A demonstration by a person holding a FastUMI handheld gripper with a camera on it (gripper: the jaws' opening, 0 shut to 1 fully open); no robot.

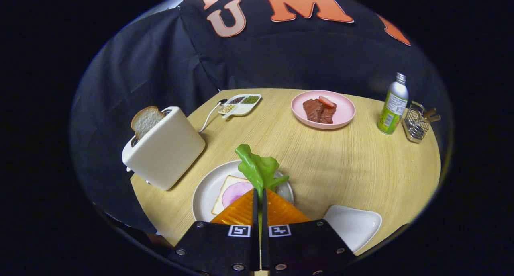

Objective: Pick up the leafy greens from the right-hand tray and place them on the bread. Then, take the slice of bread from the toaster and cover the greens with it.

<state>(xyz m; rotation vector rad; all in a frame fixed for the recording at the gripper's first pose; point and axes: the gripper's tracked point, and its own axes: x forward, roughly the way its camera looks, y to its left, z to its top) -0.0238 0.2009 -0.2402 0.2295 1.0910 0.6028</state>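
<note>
A round wooden table (341, 167) is filling the scene. At ten o'clock a toaster (164, 151) is standing with a bread slice (145, 121) poking up from its slot. Just ahead of the fingers, a white plate (204, 191) is carrying bread (227, 185) topped with a pink slice. The gripper (260, 195) is pinching the leafy greens (259, 169), holding them over that bread. At four o'clock a white tray (355, 223) is sitting.

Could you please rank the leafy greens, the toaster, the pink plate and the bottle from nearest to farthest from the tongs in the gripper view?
1. Leafy greens: pinched between the tongs, above the white plate.
2. Toaster: ahead, off to the left.
3. Pink plate: far across the table, slightly right.
4. Bottle: far right, beside the wire basket; too close to the pink plate to call.
</note>
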